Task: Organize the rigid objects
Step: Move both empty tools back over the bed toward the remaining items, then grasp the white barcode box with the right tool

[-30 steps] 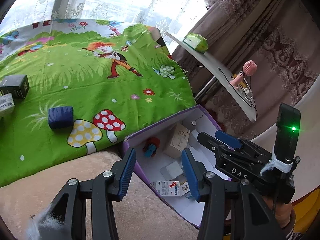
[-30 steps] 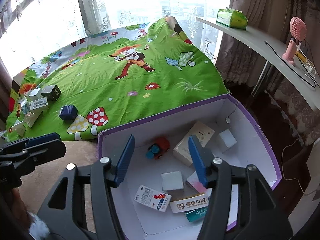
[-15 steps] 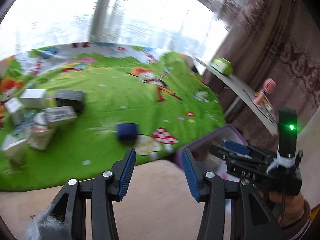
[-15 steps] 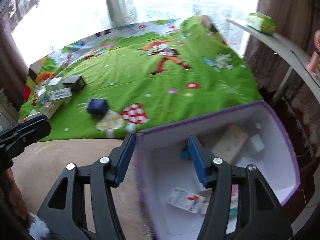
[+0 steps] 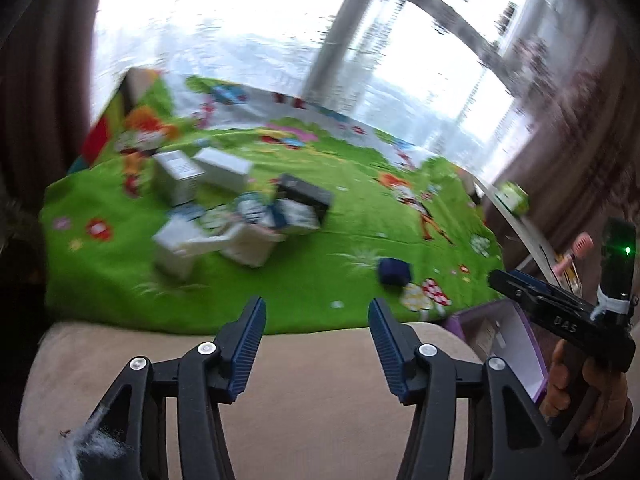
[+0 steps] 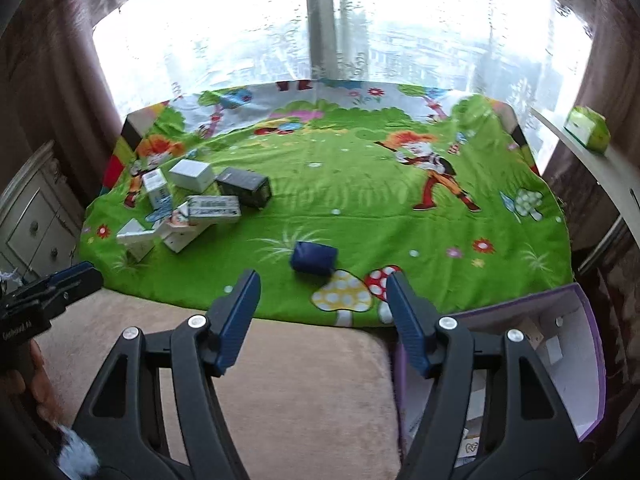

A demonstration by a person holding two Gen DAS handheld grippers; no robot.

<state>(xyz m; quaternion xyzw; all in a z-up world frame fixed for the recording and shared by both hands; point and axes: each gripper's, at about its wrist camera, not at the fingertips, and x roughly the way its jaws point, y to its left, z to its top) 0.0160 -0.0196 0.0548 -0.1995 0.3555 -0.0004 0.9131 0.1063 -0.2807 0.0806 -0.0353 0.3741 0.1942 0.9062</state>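
1. While both grippers hang over the beige plush cushion (image 6: pixel 304 392), the left gripper (image 5: pixel 316 344) and right gripper (image 6: pixel 322 320) have their blue-padded jaws spread apart, nothing between them.
2. Small dark blue box (image 6: pixel 314 259) sits alone on the green cartoon-print sheet (image 6: pixel 360 200), just ahead of the right one.
3. Pile of white and black cartons (image 6: pixel 192 204) is off to the left.
4. Purple-edged white cardboard box (image 6: pixel 576 364) is at far right, a few things inside.
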